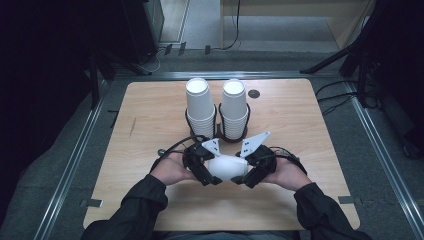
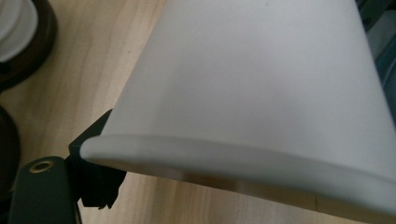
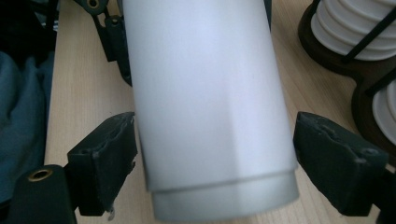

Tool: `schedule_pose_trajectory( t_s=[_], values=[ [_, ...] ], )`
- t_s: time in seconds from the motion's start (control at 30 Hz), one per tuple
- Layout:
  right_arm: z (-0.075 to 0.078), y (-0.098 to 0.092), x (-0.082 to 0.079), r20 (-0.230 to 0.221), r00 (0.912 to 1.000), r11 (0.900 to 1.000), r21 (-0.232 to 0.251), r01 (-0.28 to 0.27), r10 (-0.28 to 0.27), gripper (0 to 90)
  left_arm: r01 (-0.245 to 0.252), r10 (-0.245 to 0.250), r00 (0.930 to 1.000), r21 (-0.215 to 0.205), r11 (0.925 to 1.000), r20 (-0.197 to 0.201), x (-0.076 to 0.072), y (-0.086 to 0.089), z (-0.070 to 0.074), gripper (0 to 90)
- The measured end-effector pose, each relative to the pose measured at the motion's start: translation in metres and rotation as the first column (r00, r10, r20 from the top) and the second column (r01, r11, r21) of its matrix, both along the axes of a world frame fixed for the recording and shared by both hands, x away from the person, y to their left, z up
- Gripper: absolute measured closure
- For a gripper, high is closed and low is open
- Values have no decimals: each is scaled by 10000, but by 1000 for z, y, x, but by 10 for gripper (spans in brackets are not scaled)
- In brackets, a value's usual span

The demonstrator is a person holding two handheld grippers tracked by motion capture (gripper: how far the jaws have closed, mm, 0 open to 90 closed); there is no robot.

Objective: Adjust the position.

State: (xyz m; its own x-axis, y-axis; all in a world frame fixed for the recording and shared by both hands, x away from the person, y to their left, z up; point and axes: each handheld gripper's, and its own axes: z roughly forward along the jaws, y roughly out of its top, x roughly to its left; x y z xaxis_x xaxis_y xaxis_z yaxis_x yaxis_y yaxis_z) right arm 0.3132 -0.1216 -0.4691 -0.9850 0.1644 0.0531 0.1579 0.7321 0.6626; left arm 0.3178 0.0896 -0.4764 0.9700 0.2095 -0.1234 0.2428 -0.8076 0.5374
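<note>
**Both grippers on one paper cup**

The left gripper (image 1: 212, 176) clamps the rim end of a white paper cup (image 1: 227, 167). The right gripper (image 3: 215, 168) straddles its base end, jaws just beside the walls; can't tell if they're pressing. The cup lies sideways low over the table (image 1: 150, 115), near two cup stacks (image 1: 217, 107).

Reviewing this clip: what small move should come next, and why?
Probably close the right gripper on the cup's base: its pads flank the base without touching, while the left gripper holds the rim end above the table.
</note>
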Motion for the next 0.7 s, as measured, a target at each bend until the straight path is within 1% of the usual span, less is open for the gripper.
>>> schedule_pose_trajectory(
  t_s=[0.1, 0.2, 0.27, 0.33, 0.37, 0.47, 0.53, 0.57, 0.63, 0.7],
  values=[
    [-1, 4, 0, 72, 9998, 9998, -69, -191, 191, 159, 82, -82, 10000, 8, 10000, 57, -1, -2, 0, 127],
    [-2, 6, -1, 10, 9994, 9993, -171, -347, 347, 213, 72, -72, 9999, 81, 9999, 98, -1, -2, 0, 118],
    [-2, 7, -2, 39, 9989, 9987, -211, -467, 468, 223, 186, -188, 9997, 115, 9998, 178, -3, -2, 0, 113],
    [-2, 7, -3, -66, 9981, 9978, -242, -620, 619, 234, 304, -308, 9993, 161, 9994, 214, -4, -1, 0, 110],
    [-2, 6, -3, -44, 9979, 9976, -251, -647, 647, 236, 384, -387, 9990, 149, 9992, 212, -4, -1, 0, 108],
    [1, 6, -4, -70, 9975, 9972, -244, -703, 701, 239, 419, -418, 9988, -52, 9991, 257, -4, 0, 2, 98],
    [3, 5, -4, -27, 9976, 9975, -139, -698, 698, 238, 485, -471, 9977, -260, 9985, 495, -5, 2, 4, 87],
    [3, 4, -3, -4, 9971, 9971, -55, -763, 763, 237, 449, -431, 9978, -357, 9984, 499, -5, 3, 5, 83],
    [5, 3, -2, -123, 9974, 9975, 127, -701, 703, 236, 302, -276, 9986, -568, 9979, 445, -5, 4, 7, 71],
    [6, 1, -2, -150, 9980, 9980, 140, -614, 617, 235, 168, -138, 9990, -702, 9974, 435, -4, 6, 8, 45]
  ],
)
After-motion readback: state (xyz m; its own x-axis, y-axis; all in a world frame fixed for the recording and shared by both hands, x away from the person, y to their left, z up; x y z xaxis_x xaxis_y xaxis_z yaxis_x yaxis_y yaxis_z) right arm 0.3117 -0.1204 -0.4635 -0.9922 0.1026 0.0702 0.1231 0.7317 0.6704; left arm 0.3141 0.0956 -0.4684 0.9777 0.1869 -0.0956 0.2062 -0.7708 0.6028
